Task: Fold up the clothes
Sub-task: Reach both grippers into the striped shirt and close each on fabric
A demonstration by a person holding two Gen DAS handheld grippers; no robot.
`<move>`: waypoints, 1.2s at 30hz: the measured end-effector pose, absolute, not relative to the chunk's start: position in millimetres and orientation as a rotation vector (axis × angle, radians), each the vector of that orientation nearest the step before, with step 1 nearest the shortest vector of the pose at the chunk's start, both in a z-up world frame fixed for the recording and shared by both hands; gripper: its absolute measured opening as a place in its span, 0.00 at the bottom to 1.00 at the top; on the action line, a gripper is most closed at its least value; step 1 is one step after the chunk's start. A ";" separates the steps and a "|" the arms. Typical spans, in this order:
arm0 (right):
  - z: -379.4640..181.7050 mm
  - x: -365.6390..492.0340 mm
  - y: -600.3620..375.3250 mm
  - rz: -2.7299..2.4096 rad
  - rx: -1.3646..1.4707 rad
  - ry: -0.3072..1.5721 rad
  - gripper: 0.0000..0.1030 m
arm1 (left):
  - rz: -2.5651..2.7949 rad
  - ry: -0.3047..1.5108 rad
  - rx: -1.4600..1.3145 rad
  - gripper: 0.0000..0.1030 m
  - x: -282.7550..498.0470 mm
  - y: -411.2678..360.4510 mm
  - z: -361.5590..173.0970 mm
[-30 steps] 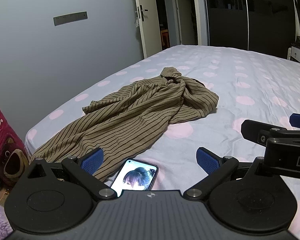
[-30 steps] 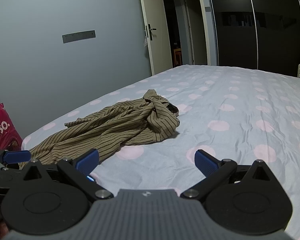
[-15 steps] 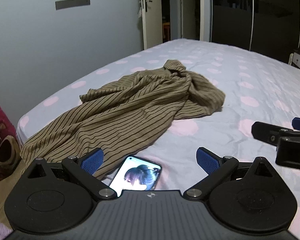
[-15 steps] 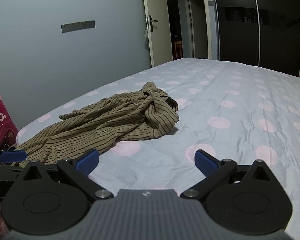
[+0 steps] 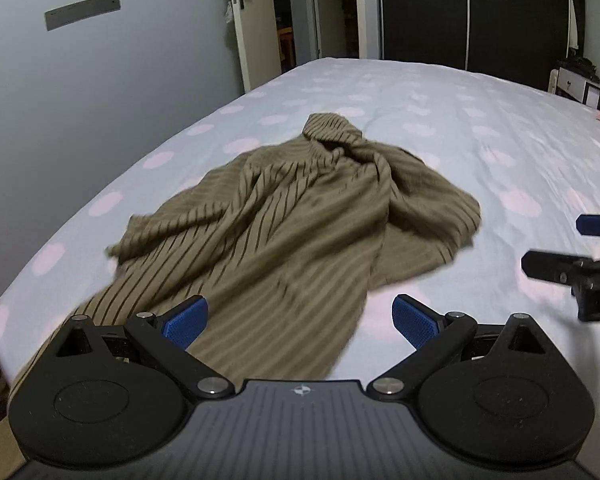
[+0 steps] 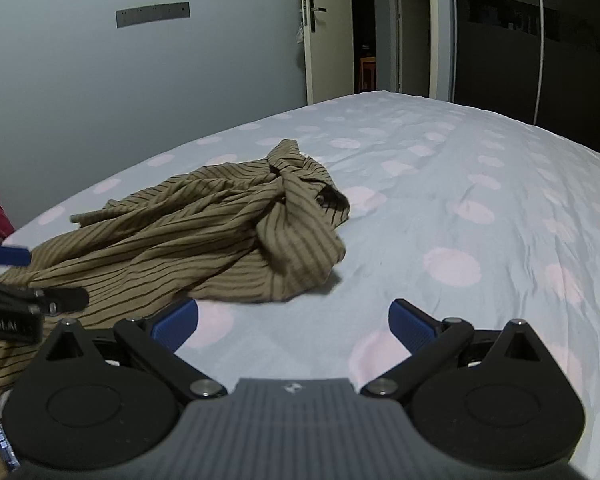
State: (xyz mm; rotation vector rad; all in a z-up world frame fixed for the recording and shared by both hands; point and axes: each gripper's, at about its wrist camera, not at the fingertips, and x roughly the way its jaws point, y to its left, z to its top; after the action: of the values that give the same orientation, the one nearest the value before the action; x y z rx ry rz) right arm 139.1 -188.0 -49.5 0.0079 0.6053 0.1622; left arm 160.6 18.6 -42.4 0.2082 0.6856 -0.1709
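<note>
**Garment bunched on the bed, both tongs spread and empty**

Cloth is the whole matter: an olive-brown, dark-striped knit garment (image 5: 300, 216) lies crumpled on the pale blue bedsheet with pink dots (image 6: 480, 208), twisted into a knot-like bunch at its far end, its near end trailing toward the mattress edge. It is not folded as it lies.

The left gripper (image 5: 300, 318) hovers over the garment's near part, blue pads wide apart with nothing between them. The right gripper (image 6: 294, 322) hangs over bare sheet just beside the garment's near edge, likewise spread and holding nothing.

Risks, as I judge them:
- The twisted bunch hides seams and sleeves, so a pinch there may catch several layers and drag the whole heap instead of opening it.
- A low pinch could take the sheet along with the knit.
- The trailing end near the mattress edge could slide off if tugged that way.
- The left view is blurred, so edges there are uncertain.
</note>
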 end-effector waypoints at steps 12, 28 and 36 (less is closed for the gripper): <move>-83.3 240.1 -191.0 0.196 0.001 0.656 0.95 | -0.189 0.673 0.271 0.94 232.1 8.3 -89.3; -51.4 236.2 -209.2 0.128 -0.036 0.638 0.05 | -0.335 0.731 0.271 0.00 239.2 -11.2 -84.9; 22.8 166.1 -263.4 -0.031 -0.057 0.524 0.05 | -0.440 0.632 0.210 0.00 205.9 -45.9 -24.5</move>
State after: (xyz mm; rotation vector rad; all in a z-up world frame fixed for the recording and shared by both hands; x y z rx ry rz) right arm 166.1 -263.4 22.8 -0.0574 0.5244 -0.0314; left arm 205.9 -45.9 -24.5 0.2097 0.6323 -0.4395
